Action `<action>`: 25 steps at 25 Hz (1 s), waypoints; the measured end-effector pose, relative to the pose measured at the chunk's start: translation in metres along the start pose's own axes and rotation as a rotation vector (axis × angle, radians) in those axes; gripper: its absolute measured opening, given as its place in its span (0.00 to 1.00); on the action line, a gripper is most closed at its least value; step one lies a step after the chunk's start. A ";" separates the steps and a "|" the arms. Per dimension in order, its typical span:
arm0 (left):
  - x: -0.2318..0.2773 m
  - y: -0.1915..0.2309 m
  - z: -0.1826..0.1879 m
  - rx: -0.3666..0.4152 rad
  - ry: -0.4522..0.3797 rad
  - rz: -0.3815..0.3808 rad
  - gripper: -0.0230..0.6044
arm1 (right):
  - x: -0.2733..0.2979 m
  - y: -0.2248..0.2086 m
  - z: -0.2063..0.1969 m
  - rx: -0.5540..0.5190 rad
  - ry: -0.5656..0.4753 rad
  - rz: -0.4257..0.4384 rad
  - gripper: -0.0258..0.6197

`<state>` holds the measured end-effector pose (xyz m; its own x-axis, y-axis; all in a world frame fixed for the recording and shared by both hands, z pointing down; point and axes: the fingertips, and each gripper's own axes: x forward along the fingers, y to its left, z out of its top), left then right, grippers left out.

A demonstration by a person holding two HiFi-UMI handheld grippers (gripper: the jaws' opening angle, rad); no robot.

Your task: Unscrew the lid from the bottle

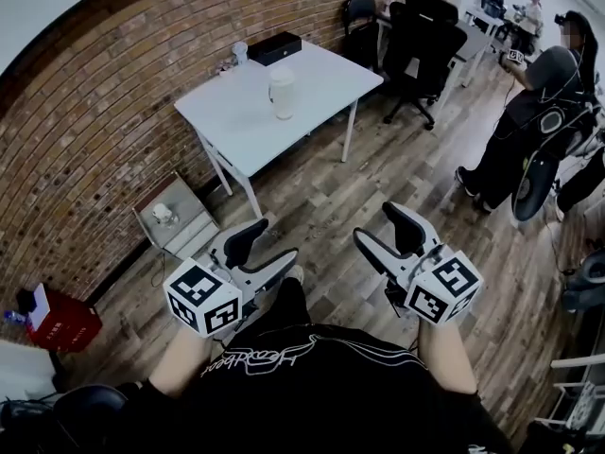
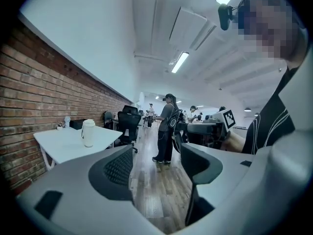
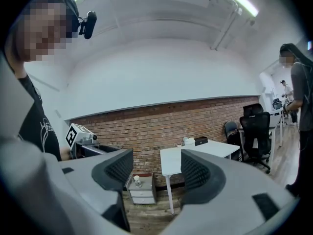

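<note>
Left claw and right claw both spread, empty, held over floor. Bottle upright on tabletop, well apart from both claws, lid still on. Not started: approach, grip, unscrew all left.

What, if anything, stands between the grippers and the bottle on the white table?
Nothing visible does. The bottle stands on the table, and only wood floor lies between it and the open, empty left gripper and right gripper.
</note>
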<state>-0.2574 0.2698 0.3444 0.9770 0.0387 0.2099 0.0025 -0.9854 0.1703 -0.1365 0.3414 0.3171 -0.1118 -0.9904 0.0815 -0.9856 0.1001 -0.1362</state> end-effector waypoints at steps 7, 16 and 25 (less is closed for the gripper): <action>0.055 0.076 -0.004 -0.017 0.017 -0.001 0.58 | 0.060 -0.058 -0.002 0.027 -0.002 -0.013 0.57; 0.142 0.239 0.020 -0.067 -0.005 0.113 0.62 | 0.179 -0.159 -0.002 0.088 0.069 -0.038 0.58; 0.222 0.375 0.023 -0.094 0.039 0.147 0.64 | 0.298 -0.237 0.013 0.099 0.122 -0.025 0.59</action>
<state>-0.0345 -0.0951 0.4327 0.9563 -0.0963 0.2760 -0.1614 -0.9612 0.2239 0.0654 0.0216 0.3611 -0.1076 -0.9728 0.2049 -0.9716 0.0592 -0.2291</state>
